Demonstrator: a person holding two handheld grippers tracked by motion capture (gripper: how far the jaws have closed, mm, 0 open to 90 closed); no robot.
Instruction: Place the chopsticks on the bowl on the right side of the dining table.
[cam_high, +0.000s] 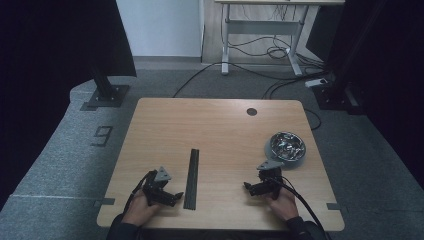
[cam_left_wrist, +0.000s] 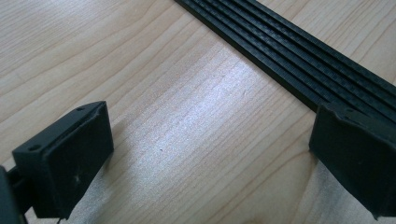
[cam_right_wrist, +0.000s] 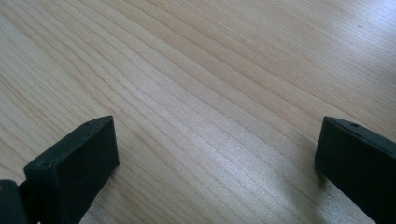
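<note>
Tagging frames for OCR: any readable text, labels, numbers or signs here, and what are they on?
"9": a single dark figure marked on the grey floor left of the table; it could be a mirrored or partial mark, so read with some doubt.
No readable text on the table, the black strip, the metal bowl or either gripper.

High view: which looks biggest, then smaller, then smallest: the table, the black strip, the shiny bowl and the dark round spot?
1. Table
2. Black strip, long but thin
3. Shiny bowl, which covers a similar area, so their order is unsure
4. Dark round spot
</note>
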